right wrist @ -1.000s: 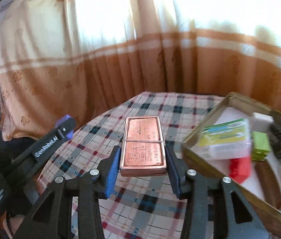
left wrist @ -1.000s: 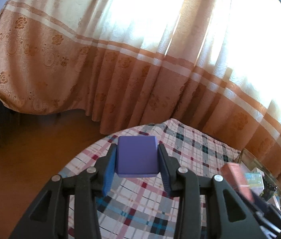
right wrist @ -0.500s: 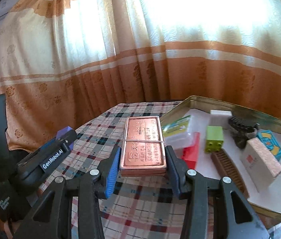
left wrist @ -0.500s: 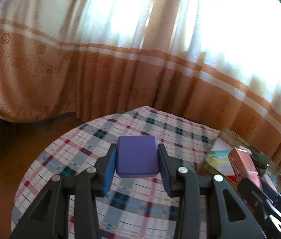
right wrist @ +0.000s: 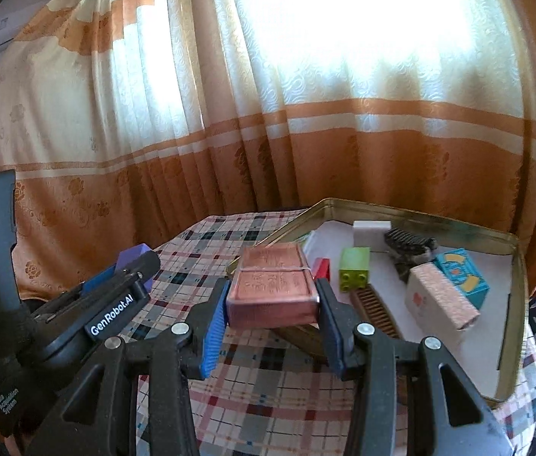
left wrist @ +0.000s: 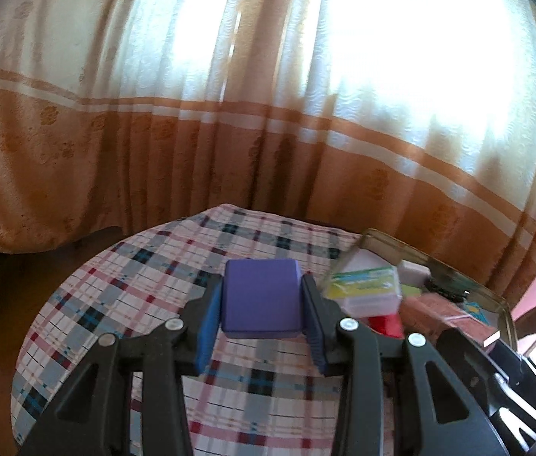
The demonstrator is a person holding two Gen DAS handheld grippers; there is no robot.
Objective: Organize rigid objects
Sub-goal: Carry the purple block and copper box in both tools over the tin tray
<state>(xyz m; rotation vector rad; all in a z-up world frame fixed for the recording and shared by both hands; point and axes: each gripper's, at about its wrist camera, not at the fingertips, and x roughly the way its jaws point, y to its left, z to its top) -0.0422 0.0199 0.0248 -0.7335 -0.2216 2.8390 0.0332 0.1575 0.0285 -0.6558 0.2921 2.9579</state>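
Note:
My left gripper (left wrist: 261, 304) is shut on a purple block (left wrist: 261, 298) and holds it above the plaid tablecloth (left wrist: 123, 304). My right gripper (right wrist: 272, 296) is shut on a copper-coloured box (right wrist: 272, 287) bound with a rubber band, held above the near left rim of the gold tin tray (right wrist: 420, 214). The left gripper also shows at the left of the right wrist view (right wrist: 116, 296), with the purple block's corner (right wrist: 131, 252) showing. The tray lies to the right in the left wrist view (left wrist: 439, 262).
In the tray lie a green brick (right wrist: 355, 268), a red block (right wrist: 322, 268), a white block (right wrist: 371, 228), a black hair clip (right wrist: 408, 241), a brown comb (right wrist: 376, 309), a pinkish box (right wrist: 443, 306) and a teal box (right wrist: 462, 277). A clear case with green label (left wrist: 367, 290) is there too. Curtains hang behind.
Both grippers have swung right toward the tray, still holding their objects. The copper box now hangs over the tray's near left rim, and the tray fills more of both views.

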